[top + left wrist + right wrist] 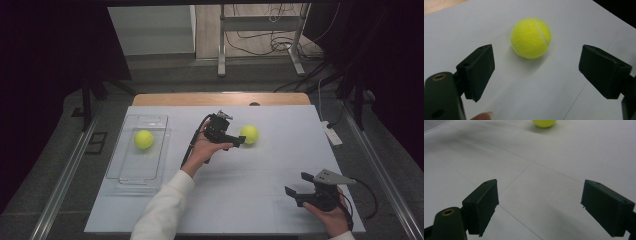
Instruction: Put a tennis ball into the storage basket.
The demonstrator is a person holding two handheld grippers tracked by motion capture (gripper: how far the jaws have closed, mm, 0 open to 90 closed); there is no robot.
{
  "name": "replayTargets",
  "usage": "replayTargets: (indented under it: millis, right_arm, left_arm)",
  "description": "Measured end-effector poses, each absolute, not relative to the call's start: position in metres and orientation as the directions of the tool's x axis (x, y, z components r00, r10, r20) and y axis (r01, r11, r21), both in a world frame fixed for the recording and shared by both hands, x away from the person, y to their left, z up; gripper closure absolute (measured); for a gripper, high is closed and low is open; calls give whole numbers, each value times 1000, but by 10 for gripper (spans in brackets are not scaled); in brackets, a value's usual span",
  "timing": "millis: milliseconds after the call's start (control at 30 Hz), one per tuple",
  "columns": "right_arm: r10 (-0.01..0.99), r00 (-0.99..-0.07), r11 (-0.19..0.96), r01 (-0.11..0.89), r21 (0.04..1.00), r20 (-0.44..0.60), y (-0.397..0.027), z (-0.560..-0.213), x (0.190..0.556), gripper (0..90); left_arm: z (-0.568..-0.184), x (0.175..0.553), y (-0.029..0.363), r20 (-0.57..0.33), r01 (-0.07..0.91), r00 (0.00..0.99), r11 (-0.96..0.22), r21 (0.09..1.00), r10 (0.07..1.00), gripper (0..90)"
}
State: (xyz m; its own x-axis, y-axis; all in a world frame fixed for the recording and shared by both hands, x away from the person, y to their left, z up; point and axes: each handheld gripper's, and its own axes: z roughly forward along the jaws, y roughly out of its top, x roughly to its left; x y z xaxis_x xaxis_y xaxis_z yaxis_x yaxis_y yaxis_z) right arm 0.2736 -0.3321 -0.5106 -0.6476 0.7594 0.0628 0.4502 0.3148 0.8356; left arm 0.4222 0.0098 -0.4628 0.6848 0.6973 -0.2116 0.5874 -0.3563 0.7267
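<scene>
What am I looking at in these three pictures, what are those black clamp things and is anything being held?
A person sits at a table covered in white and holds a hand-operated gripper in each hand. The wide picture is taken from above the person. In it, the left gripper reaches toward a tennis ball in the middle of the table, while the right gripper sits near the front right corner. A second tennis ball lies in a clear plastic tray on the left.

The other two pictures come from cameras mounted on the grippers, looking out between their black jaws. The left gripper's view shows the ball just ahead of its open jaws, not yet between them. The right gripper's jaws are open too. Nothing is held.
</scene>
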Motion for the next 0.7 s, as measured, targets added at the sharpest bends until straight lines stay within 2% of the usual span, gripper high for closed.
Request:
replayTargets:
  millis: [700]
  right_arm:
    - [760, -646, 308, 458, 834, 74, -332, -512, 275, 142]
  left_arm:
    - [-469, 430, -2, -221, 593, 688, -361, 720, 691, 140]
